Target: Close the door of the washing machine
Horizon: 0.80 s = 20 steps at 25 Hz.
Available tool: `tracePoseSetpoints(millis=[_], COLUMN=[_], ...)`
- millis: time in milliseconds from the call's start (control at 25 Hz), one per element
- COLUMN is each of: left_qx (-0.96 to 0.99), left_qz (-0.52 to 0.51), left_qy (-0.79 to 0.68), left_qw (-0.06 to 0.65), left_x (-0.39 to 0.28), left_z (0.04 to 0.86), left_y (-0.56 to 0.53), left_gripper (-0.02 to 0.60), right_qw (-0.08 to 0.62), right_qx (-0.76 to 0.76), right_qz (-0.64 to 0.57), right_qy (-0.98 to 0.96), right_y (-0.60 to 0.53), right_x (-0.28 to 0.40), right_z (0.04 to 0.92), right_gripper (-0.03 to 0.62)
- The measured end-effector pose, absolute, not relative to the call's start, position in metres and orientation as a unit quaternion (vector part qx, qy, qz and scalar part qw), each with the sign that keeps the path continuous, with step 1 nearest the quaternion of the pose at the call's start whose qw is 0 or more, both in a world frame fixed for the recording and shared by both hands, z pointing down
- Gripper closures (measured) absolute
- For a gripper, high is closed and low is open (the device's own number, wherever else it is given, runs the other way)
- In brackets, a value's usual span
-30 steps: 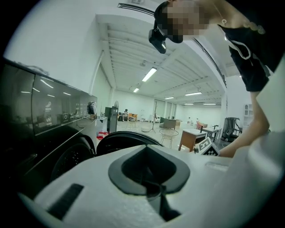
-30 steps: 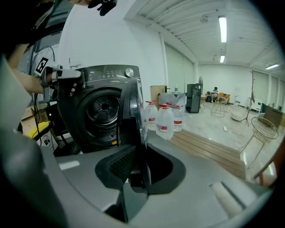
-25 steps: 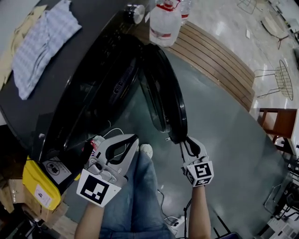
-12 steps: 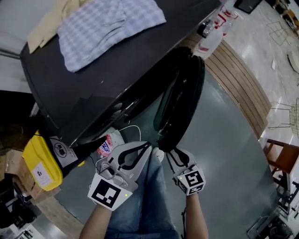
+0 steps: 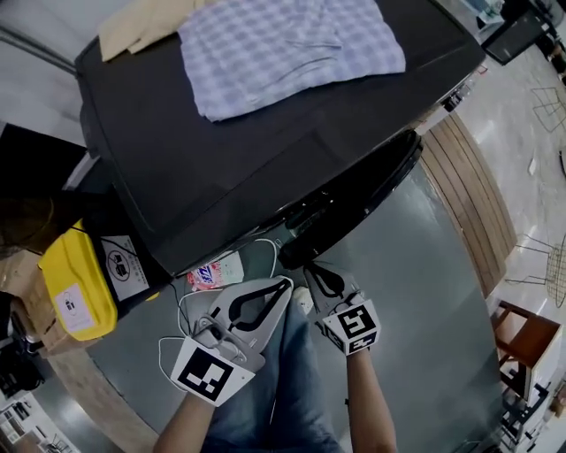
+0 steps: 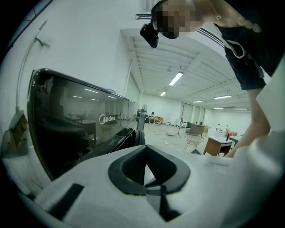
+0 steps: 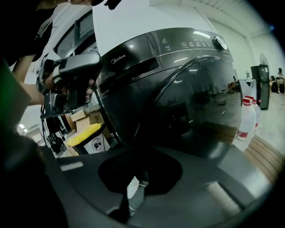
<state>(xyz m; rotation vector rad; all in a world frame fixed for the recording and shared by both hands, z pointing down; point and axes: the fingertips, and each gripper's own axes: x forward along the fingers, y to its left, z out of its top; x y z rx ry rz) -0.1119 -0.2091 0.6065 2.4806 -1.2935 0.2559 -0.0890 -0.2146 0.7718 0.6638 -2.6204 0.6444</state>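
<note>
The black washing machine (image 5: pixel 221 177) is seen from above, and its round door (image 5: pixel 363 203) stands only slightly off the front. My right gripper (image 5: pixel 309 265) sits at the door's near lower edge; its jaws are closing, almost together, with nothing between them. In the right gripper view the dark glass door (image 7: pixel 200 102) fills the frame just ahead of the right gripper (image 7: pixel 136 153). My left gripper (image 5: pixel 285 283) hangs beside it to the left, shut and empty. In the left gripper view the machine's front (image 6: pixel 67 133) lies left of the left gripper (image 6: pixel 144 149).
A checked cloth (image 5: pixel 292 49) and a beige cloth (image 5: pixel 141 22) lie on the machine's top. A yellow bin (image 5: pixel 75 287) stands at its left. A white cable (image 5: pixel 190 305) and a packet (image 5: pixel 208 276) lie on the floor. A wooden platform (image 5: pixel 469 195) runs along the right, with bottles (image 7: pixel 244 124) on it.
The door has swung from wide open to nearly against the machine. My right gripper followed its edge leftward, and the left gripper moved in alongside.
</note>
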Motion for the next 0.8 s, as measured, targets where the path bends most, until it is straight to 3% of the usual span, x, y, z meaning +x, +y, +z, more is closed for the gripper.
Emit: tracePoseSetpoints(millis=[120,800], left_qx=[0.866,0.857], left_qz=[0.087,0.077], left_qy=[-0.464,-0.483], left_qw=[0.167,0.159], left_x=[-0.12,-0.139], left_z=[0.607,0.602], left_y=[-0.208,-0.225], left_gripper=[0.581,0.581], right_qw=[0.165,0.141], right_qx=[0.249,0.269], right_qz=[0.226,0.249], right_qy=[-0.927,-0.92], right_y=[-0.238,-0.257], right_x=[-0.1,-0.118], right_z=[0.769,0.767], right_gripper=[0.599,0.585])
